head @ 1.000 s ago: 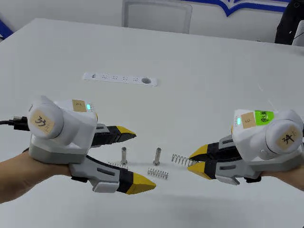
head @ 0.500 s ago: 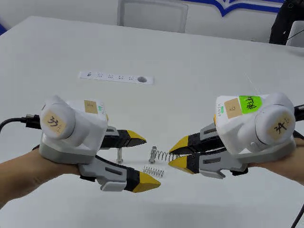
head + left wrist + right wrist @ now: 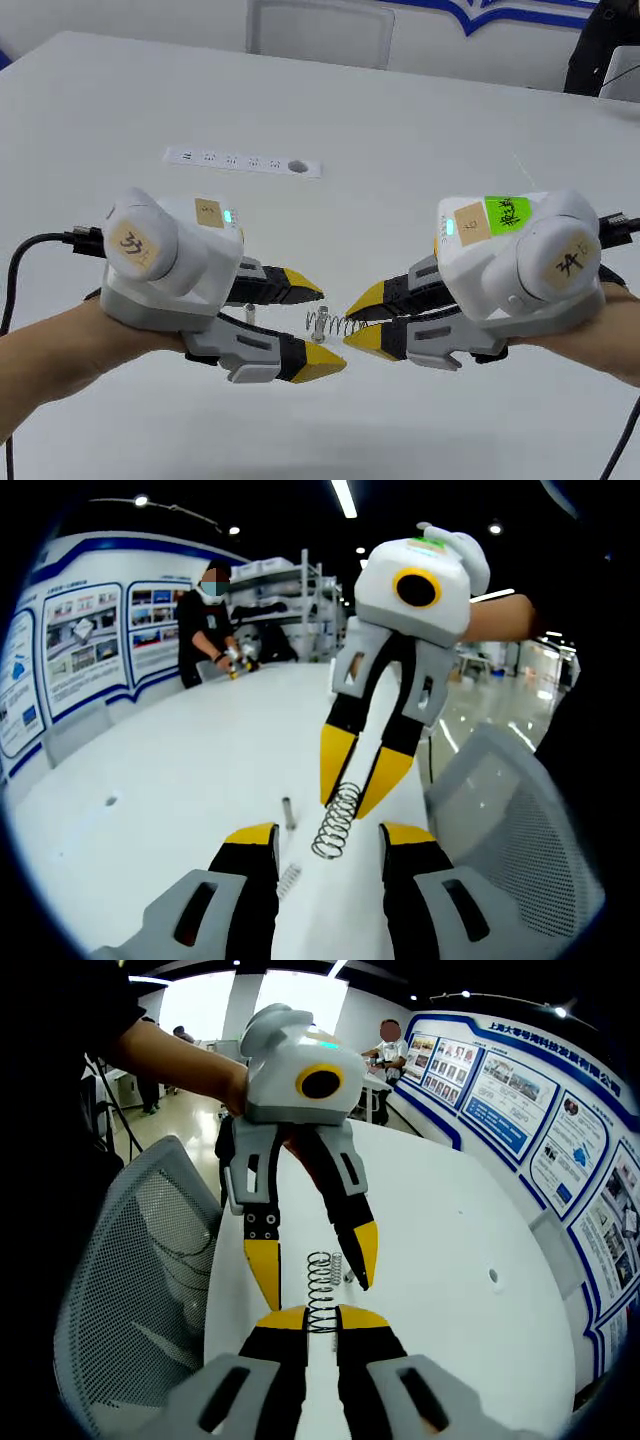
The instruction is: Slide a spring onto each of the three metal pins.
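Big white table (image 3: 420, 140) under everything, with a grey chair (image 3: 320, 32) at its far edge; we've got the two grippers low over the near part of the table, noses pointing at each other and nearly meeting; the left gripper (image 3: 330, 834) has its yellow-tipped jaws spread wide, holding nothing; the right gripper (image 3: 320, 1318) has its jaws squeezed together on one end of a spring (image 3: 320, 1292), so the coil sticks straight out from the tips into the gap between the left one's open jaws; a white power strip (image 3: 240, 161) lies well back on the table; the spring's free end sits right up against an upright metal pin (image 3: 320, 325), but we honestly can't tell whether it has gone over the top or is just beside it; a second pin (image 3: 250, 313) stands further back between the left jaws; a loose spring (image 3: 288, 880) lies flat on the table by the left gripper's jaw.
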